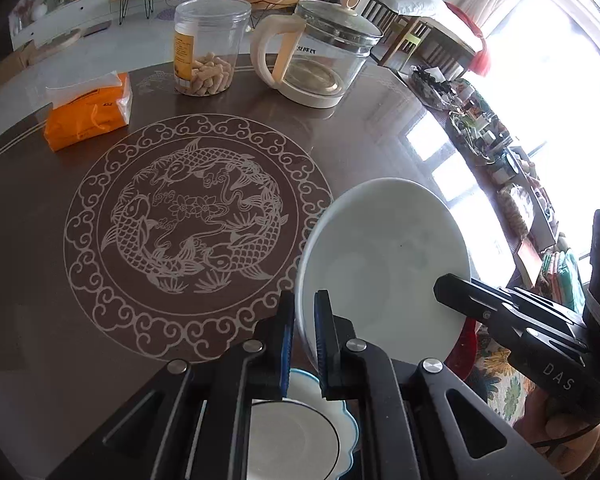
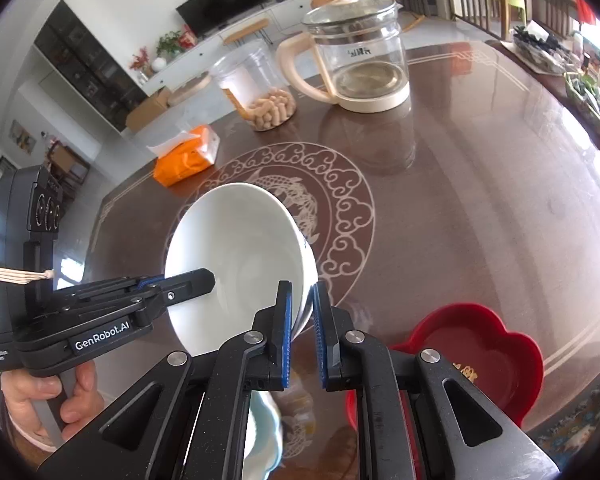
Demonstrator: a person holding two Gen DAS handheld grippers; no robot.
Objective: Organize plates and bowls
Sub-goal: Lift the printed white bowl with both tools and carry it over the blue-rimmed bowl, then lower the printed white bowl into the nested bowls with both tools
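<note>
A white bowl (image 1: 384,256) is held tilted above the brown table, gripped at opposite rims. My left gripper (image 1: 303,334) is shut on its near rim; it also shows in the right wrist view (image 2: 188,282) at the bowl's left edge. My right gripper (image 2: 300,316) is shut on the bowl's (image 2: 236,264) right rim and shows in the left wrist view (image 1: 456,286). A white plate with a blue scalloped edge (image 1: 300,432) lies below the bowl, partly hidden by the fingers. A red flower-shaped dish (image 2: 472,356) sits at the table's near right.
A glass kettle (image 1: 320,56), a clear jar of snacks (image 1: 206,48) and an orange tissue pack (image 1: 88,114) stand at the table's far side. A fish pattern (image 1: 192,224) marks the table centre. A cluttered shelf (image 1: 488,136) runs along the right.
</note>
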